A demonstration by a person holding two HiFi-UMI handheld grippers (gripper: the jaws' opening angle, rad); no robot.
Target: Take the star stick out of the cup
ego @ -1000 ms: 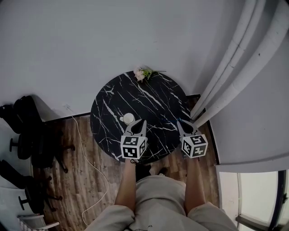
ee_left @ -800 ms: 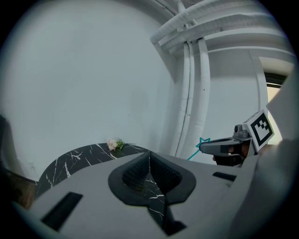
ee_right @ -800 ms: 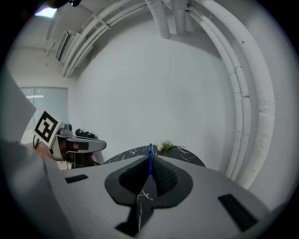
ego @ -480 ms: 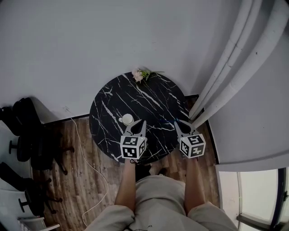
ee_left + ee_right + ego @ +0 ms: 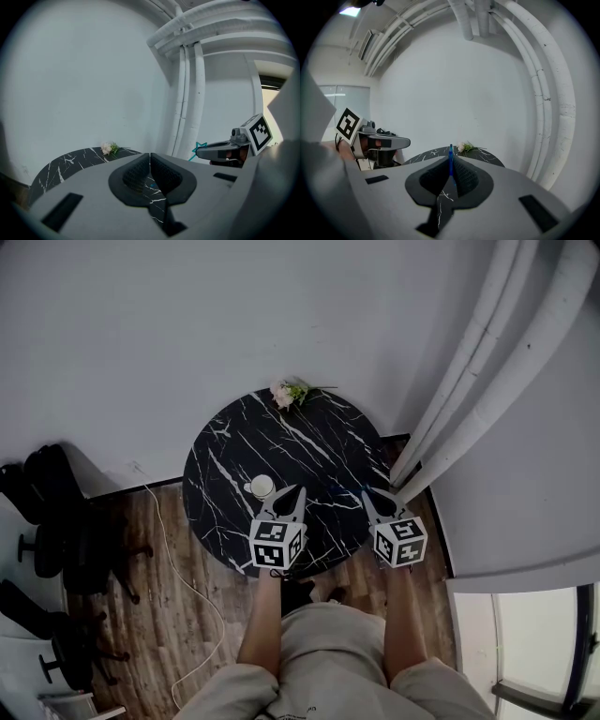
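Note:
A thin blue star stick [image 5: 450, 164] stands upright between the pads of my right gripper [image 5: 450, 157], which is shut on it. From the left gripper view its teal star tip [image 5: 200, 147] pokes out past the right gripper [image 5: 220, 151]. In the head view the right gripper [image 5: 368, 495] hovers over the near right part of the round black marble table [image 5: 319, 451]. The white cup [image 5: 263, 487] stands on the table just left of my left gripper [image 5: 296, 493]. The left gripper [image 5: 150, 155] has its jaws together, with nothing between them.
A small bunch of flowers [image 5: 289, 393] lies at the table's far edge. White curtains [image 5: 487, 362] hang to the right. Dark office chairs [image 5: 47, 521] and a white cable [image 5: 192, 582] are on the wooden floor to the left.

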